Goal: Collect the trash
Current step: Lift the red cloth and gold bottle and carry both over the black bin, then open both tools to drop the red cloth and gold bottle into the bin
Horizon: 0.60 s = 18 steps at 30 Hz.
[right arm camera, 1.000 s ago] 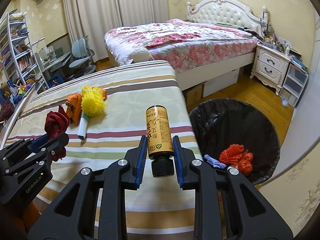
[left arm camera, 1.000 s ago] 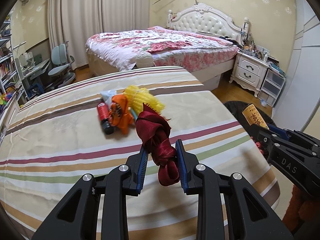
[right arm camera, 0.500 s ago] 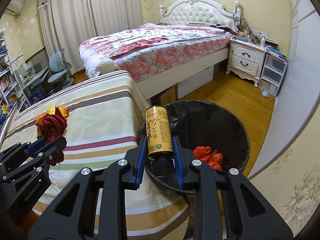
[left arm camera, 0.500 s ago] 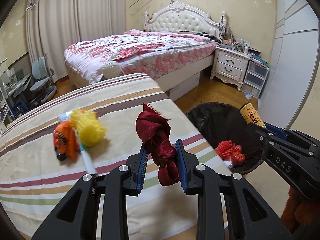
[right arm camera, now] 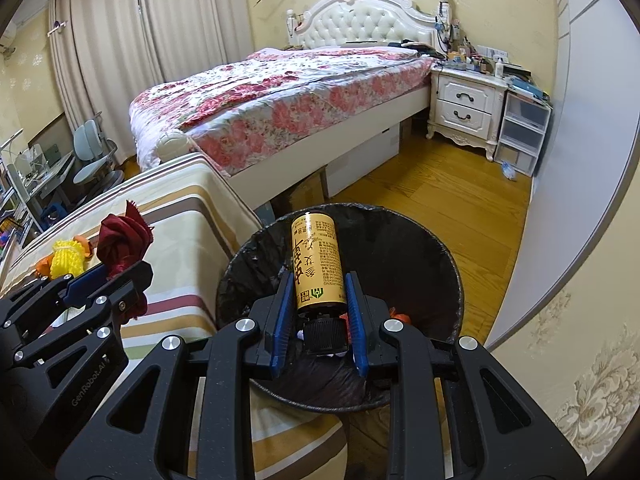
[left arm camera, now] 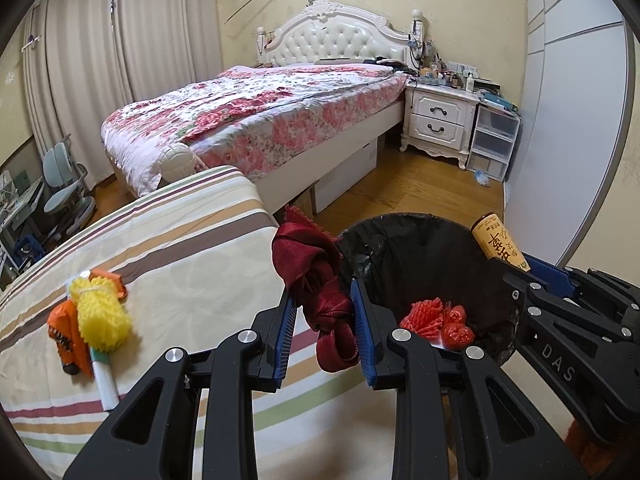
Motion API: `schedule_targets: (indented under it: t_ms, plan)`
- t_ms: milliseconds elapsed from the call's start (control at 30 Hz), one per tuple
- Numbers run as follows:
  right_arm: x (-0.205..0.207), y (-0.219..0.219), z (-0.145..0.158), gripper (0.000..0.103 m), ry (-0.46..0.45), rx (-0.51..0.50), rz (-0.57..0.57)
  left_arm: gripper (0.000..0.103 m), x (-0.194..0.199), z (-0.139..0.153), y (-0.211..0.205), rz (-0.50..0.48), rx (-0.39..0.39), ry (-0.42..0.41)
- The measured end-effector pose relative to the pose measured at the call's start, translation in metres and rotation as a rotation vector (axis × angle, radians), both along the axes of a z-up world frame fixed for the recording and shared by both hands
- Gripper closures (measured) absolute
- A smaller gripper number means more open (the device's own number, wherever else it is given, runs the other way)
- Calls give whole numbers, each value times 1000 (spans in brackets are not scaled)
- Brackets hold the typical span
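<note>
Our left tongs (left arm camera: 324, 328) are clenched on a knotted dark red ribbon (left arm camera: 320, 276), held over the edge of the striped table (left arm camera: 192, 240), with the black-lined bin (left arm camera: 400, 248) just to their right. Our right tongs (right arm camera: 318, 312) grasp a yellow bottle (right arm camera: 318, 264) cap-down, directly over the bin's mouth. Red scraps (left arm camera: 436, 318) lie inside the bin. Yellow foam netting (left arm camera: 102, 314) and an orange wrapper (left arm camera: 66, 332) rest on the table, left of both tongs.

You hold a knotted dark red ribbon (left arm camera: 320, 280) at frame centre and a yellow bottle (right arm camera: 318, 266), cap toward you, over the black-lined trash bin (right arm camera: 432, 248).
</note>
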State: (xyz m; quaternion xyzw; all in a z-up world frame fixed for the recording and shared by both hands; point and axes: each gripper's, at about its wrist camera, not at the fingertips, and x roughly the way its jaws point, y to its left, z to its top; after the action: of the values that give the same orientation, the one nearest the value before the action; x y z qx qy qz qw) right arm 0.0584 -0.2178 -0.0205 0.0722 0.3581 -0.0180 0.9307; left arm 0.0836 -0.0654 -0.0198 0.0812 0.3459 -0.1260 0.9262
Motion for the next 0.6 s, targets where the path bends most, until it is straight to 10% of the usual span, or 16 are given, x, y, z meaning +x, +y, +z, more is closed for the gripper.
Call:
schedule_targets:
  t_ms: [600]
  plan:
    - [22,-28,-19,78,31,15,-35,74,32,-19,-27,8,52,51]
